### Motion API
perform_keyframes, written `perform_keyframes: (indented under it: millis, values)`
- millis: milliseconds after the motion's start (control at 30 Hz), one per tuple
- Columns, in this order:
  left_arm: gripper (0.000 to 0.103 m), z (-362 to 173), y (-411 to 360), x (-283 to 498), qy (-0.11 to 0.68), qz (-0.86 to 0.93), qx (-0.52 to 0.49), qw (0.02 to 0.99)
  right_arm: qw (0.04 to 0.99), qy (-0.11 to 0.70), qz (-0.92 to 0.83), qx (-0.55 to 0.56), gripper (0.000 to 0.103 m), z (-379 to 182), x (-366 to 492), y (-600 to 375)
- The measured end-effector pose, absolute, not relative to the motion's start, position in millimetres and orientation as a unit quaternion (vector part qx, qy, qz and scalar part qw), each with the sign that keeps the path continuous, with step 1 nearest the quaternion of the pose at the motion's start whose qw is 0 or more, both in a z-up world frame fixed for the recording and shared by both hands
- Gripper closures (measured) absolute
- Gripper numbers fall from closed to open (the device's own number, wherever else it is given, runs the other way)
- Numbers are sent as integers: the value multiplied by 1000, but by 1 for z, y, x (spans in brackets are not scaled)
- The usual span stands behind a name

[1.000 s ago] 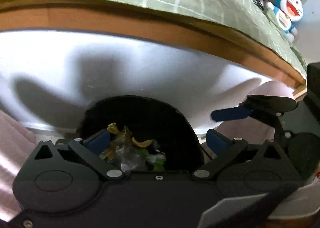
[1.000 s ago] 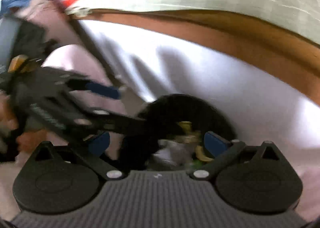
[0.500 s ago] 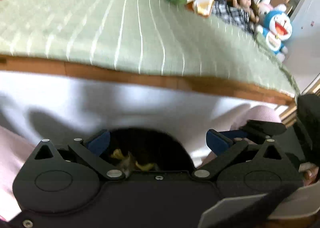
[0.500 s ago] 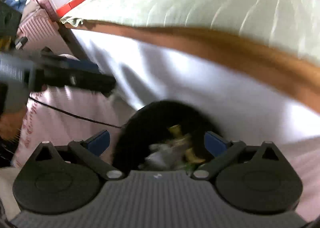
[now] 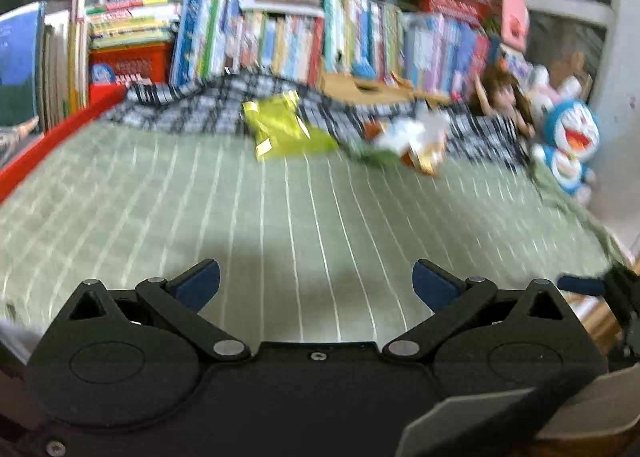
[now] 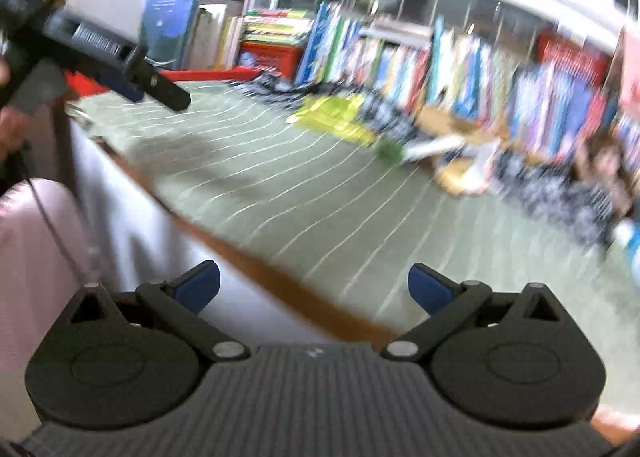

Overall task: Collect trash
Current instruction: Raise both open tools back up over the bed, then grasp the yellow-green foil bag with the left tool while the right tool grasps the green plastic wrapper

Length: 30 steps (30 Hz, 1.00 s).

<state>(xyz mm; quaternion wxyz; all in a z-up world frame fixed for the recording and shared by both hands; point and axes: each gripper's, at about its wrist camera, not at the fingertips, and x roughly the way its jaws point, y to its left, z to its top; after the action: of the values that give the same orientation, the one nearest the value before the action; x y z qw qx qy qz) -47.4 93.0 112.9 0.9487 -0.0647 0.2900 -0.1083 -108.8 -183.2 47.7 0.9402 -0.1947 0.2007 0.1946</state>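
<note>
A yellow-green wrapper [image 5: 282, 128] lies at the far side of the green striped bed cover [image 5: 280, 217], seen too in the right wrist view as a blurred yellow-green wrapper [image 6: 332, 117]. To its right sits a heap of white, orange and green litter [image 5: 408, 139], blurred litter [image 6: 436, 155] in the right view. My left gripper [image 5: 316, 281] is open and empty over the near part of the bed. My right gripper [image 6: 314, 283] is open and empty above the bed's wooden edge [image 6: 256, 269]. The left gripper [image 6: 132, 77] shows at upper left of the right view.
A checked blanket [image 5: 192, 109] and a row of books [image 5: 320, 37] line the far side. A doll [image 5: 502, 97] and blue plush toys [image 5: 568, 145] sit at the right. A red rail [image 5: 52, 137] borders the left. A white sheet [image 6: 132, 225] hangs below the bed edge.
Both grippers rose from the black bin of trash beside the bed to bed-top height. The bin has left both views; the wrappers on the bed have come into sight.
</note>
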Motion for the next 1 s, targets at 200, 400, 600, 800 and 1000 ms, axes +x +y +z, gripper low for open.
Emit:
perform_keyframes:
  millis: [200,400,600,800,1000]
  values:
    - [1,123,103,7,268,-61,-73,959,932,262,240,-65,0,53,-56,-198]
    - [1,112,106,63,278,-56,-81,955,950,267,162,-14,0,53,-6,-215]
    - [1,101,96,96,286,-92,-102,948,952,277,123,50,0,52,51,-247]
    - [1,97,88,139,295,-73,-91,948,940,276,167,111,0,57,92,-258]
    - [1,92,87,207,308,-67,-100,944,950,230,204,56,4,61,123,-218]
